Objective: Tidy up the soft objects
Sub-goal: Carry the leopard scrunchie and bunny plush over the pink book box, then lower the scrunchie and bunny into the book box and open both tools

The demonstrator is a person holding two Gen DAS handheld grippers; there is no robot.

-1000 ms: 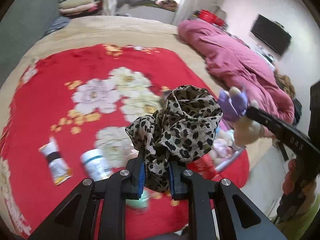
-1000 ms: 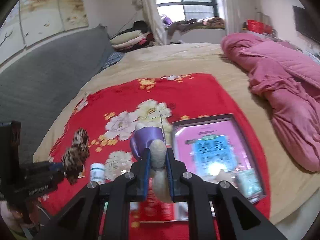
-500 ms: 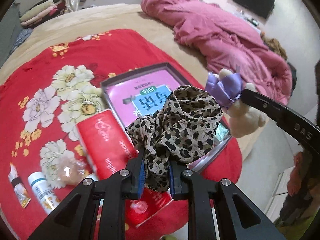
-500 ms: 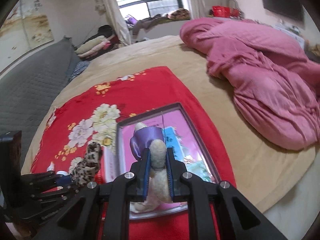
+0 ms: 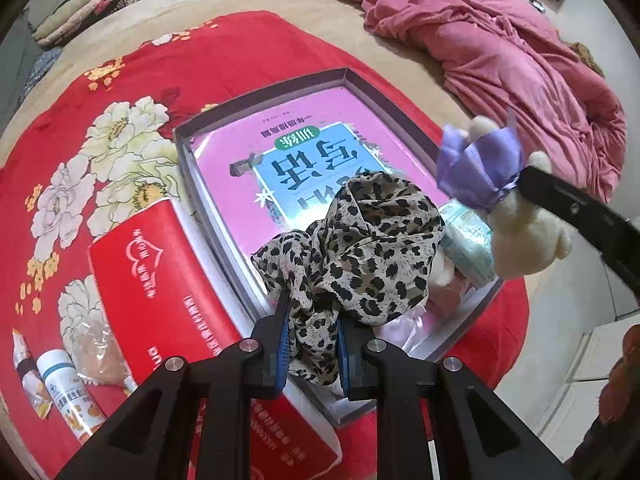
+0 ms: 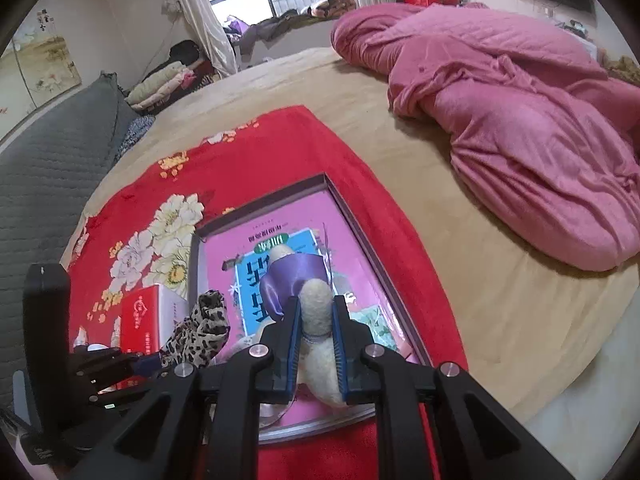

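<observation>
Bedroom, wide bed (image 6: pixel 460 280) with a tan cover; red floral blanket (image 5: pixel 224 52) spread over its near part, crumpled pink quilt (image 6: pixel 520 128) along the far right.

Left tongs (image 5: pixel 312 332): blue pads clenched on a leopard-print scarf (image 5: pixel 360 248). Scarf bunches up and forward from the pads, its mass hanging over the near end of the box, tail trailing down between the fingers.

Right tongs (image 6: pixel 316 344): clenched on a cream plush toy (image 6: pixel 318 312) with a purple satin bow (image 6: pixel 292 280). Toy's long axis runs along the fingers, bow end pointing away from the camera, the other end drooping below the pads. In the left view the toy (image 5: pixel 524 236) hangs off the box's right edge, over the tan cover.

Shallow grey-rimmed box (image 5: pixel 264 84) lies on the blanket, long axis running away from the cameras, pink-and-blue printed sheet as its floor. Near right corner already holds a pale green packet (image 5: pixel 468 240) and pinkish soft items; far half of the floor is open.

Red carton (image 5: pixel 160 288) lies just beside the box's left wall, tight there. Farther left: white bottle (image 5: pixel 68 396), small sachet (image 5: pixel 24 368), clear bag of brownish stuff (image 5: pixel 100 352). Right of the box the blanket edge is near, then open tan cover up to the quilt.
</observation>
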